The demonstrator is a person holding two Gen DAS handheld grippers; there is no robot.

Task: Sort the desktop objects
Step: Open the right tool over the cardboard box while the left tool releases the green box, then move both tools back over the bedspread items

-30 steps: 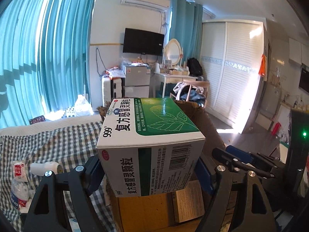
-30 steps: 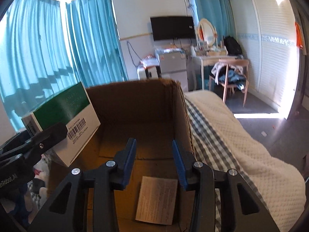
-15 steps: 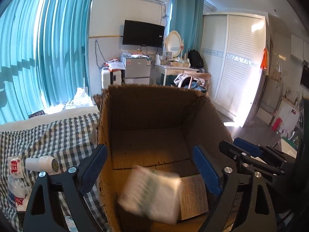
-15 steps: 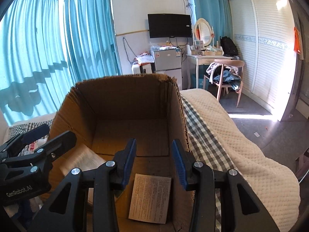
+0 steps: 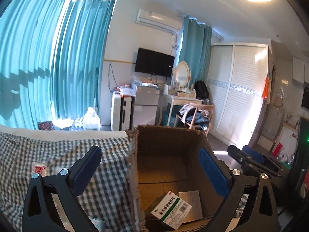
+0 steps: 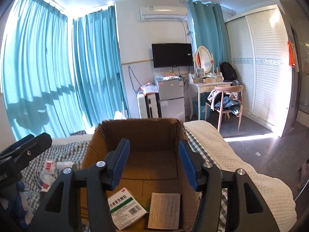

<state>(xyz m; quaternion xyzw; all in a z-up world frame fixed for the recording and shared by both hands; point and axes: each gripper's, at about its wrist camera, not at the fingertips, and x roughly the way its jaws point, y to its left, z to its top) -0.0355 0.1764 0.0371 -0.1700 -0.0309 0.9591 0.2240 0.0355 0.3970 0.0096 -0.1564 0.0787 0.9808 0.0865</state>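
A green and white medicine box [image 5: 168, 208] lies on the floor of the open cardboard box [image 5: 170, 141], beside a printed paper sheet [image 5: 191, 206]. The same medicine box [image 6: 125, 206] and sheet [image 6: 164, 210] show in the right wrist view, inside the cardboard box [image 6: 135, 133]. My left gripper [image 5: 150, 166] is open and empty, above the box's left wall. My right gripper [image 6: 154, 160] is open and empty, above the box's near side.
The cardboard box stands on a bed with a checked cover [image 5: 108, 174]. A small water bottle with a red label [image 6: 47, 171] and a white tube [image 6: 65, 165] lie left of the box. A white quilt [image 6: 231, 160] lies on its right.
My left gripper held the medicine box over the cardboard box, then opened; the medicine box fell and now rests on the box floor. Both grippers have risen and drawn back a little.
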